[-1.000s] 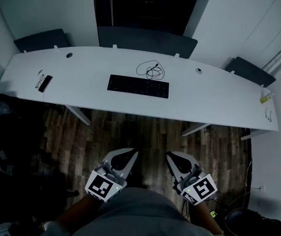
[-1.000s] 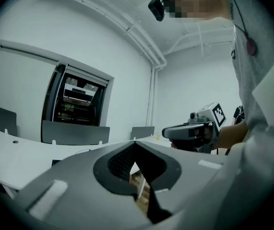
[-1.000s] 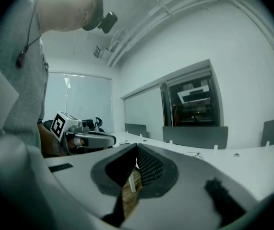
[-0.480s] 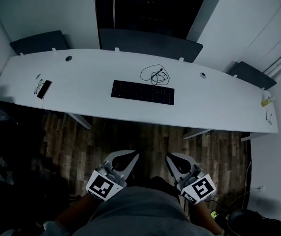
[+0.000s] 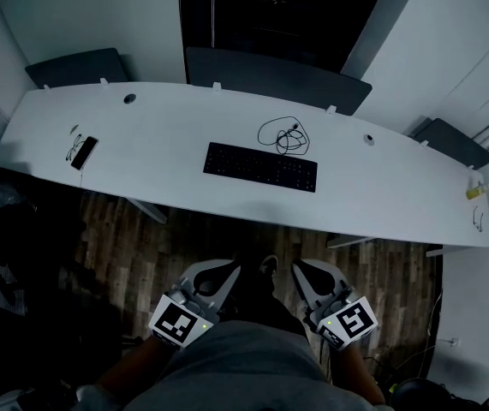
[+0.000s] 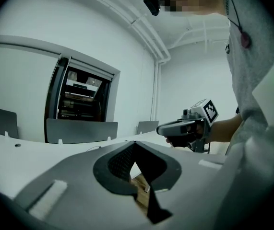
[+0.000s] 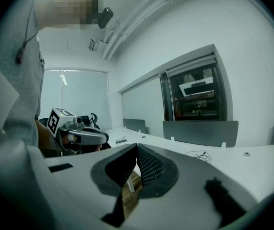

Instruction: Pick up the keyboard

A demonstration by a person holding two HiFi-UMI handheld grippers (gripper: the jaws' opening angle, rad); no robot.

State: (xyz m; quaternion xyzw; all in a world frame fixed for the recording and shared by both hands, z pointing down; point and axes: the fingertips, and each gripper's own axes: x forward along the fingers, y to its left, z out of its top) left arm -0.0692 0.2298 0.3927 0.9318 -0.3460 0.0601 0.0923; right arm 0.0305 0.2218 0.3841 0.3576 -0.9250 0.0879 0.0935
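A black keyboard (image 5: 260, 167) lies flat near the middle of the long white table (image 5: 150, 131), far ahead of both grippers. My left gripper (image 5: 230, 269) and right gripper (image 5: 299, 269) are held side by side over the wooden floor, short of the table's front edge. Both are shut with nothing between their jaws. In the left gripper view the left gripper's (image 6: 135, 143) jaws meet at the tip, with the right gripper (image 6: 187, 127) beside it. The right gripper view shows its own gripper (image 7: 137, 146) shut and the left gripper (image 7: 79, 134) alongside.
A coiled black cable (image 5: 284, 135) lies just behind the keyboard. A phone (image 5: 82, 152) rests at the table's left end and a small yellowish item (image 5: 475, 192) at the right end. Dark divider panels (image 5: 274, 80) stand behind the table, and table legs (image 5: 146, 211) hang below its front edge.
The table and keyboard sit lower and nearer in the head view, shifted a little right. Both grippers stay shut and side by side, carried forward with me.
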